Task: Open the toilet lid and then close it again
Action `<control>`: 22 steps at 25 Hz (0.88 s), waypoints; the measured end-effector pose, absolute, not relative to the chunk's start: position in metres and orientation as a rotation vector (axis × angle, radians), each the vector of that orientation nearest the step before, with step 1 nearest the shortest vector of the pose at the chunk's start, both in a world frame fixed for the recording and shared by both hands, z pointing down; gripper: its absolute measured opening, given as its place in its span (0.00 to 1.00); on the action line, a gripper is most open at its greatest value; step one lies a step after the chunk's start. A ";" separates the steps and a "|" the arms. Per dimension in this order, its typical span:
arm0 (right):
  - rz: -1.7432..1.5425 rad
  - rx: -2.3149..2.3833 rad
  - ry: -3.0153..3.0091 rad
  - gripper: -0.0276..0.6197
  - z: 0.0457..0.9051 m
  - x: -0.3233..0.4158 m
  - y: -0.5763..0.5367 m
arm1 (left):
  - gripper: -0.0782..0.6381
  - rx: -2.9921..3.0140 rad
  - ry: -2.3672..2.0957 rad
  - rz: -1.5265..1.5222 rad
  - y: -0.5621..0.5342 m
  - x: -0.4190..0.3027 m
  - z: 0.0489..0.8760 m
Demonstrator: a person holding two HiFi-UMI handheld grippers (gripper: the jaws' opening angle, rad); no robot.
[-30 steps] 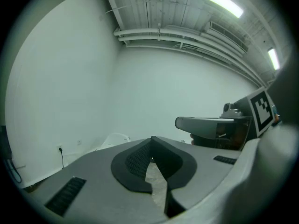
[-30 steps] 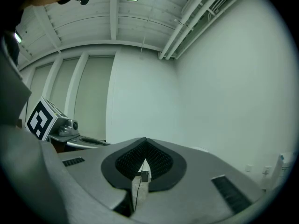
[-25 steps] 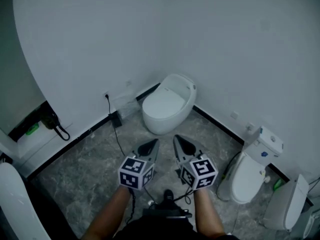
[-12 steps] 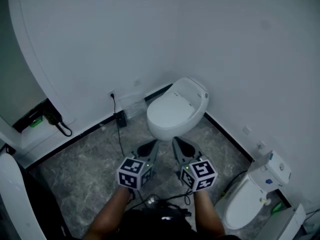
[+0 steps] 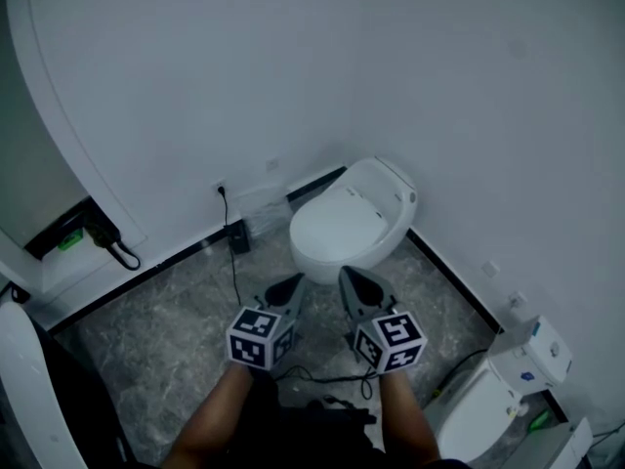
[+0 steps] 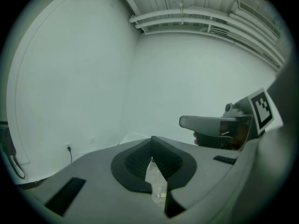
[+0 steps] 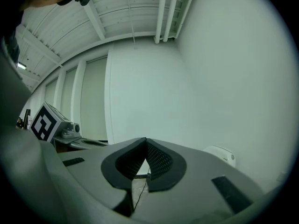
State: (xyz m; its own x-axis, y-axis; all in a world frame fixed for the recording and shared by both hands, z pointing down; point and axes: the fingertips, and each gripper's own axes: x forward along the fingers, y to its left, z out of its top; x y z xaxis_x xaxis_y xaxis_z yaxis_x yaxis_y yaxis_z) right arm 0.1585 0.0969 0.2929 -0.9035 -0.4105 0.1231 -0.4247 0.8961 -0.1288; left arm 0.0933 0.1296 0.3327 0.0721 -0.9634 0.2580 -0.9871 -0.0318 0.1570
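Note:
A white egg-shaped toilet (image 5: 347, 223) stands in the corner of two white walls, its lid (image 5: 337, 221) down. In the head view my left gripper (image 5: 287, 288) and right gripper (image 5: 356, 283) hover side by side just short of the bowl's front edge, both shut and empty. In the left gripper view the left gripper (image 6: 152, 139) has its tips met, with the right gripper's body off to the right. The right gripper (image 7: 145, 141) also shows its tips touching, and the toilet (image 7: 219, 155) peeks out at the lower right.
A black cable (image 5: 232, 262) runs from a wall socket (image 5: 221, 190) across the grey marble floor (image 5: 166, 330) to my feet. A second toilet (image 5: 488, 399) stands at the lower right, and a white fixture (image 5: 24, 399) at the lower left. A black handset (image 5: 103, 237) hangs on the left wall.
I have stepped closer to the corner toilet; it has grown larger and now lies just ahead of both grippers. The other toilets slid towards the lower right. Both grippers stayed shut.

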 end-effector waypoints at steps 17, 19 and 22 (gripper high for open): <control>0.317 0.965 -2.829 0.06 0.310 0.042 0.021 | 0.12 2.215 -1.715 0.184 0.036 -0.040 0.356; 0.346 1.028 -2.799 0.06 0.317 0.036 0.012 | 0.12 2.225 -1.678 0.214 0.026 -0.054 0.365; 0.406 1.106 -2.739 0.06 0.337 0.037 -0.003 | 0.12 2.225 -1.635 0.254 0.010 -0.067 0.383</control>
